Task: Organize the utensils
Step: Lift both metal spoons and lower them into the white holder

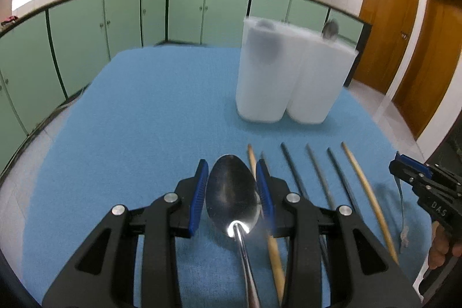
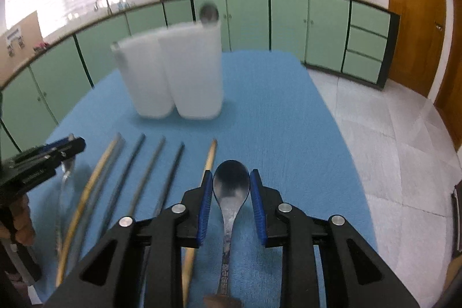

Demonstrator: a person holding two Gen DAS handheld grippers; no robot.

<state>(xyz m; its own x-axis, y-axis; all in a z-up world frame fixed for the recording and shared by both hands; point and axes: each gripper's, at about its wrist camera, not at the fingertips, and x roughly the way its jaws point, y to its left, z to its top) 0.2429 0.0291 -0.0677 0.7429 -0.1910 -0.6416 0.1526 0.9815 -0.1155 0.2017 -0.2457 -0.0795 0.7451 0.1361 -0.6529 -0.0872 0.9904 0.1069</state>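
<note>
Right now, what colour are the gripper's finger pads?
Blue, on black arms; clearest on the left gripper's pads in the left wrist view.

A blue-clothed table [image 1: 144, 111] carries two white containers [image 1: 288, 77] and six chopsticks [image 1: 314, 175].

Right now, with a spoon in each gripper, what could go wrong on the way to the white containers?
1. The left gripper pinches the large spoon only by its bowl edges, so it may swing or slip.
2. The small spoon in the right gripper is held likewise.
3. The white containers are tall and already hold spoons; a bump could tip them onto the chopsticks.
</note>
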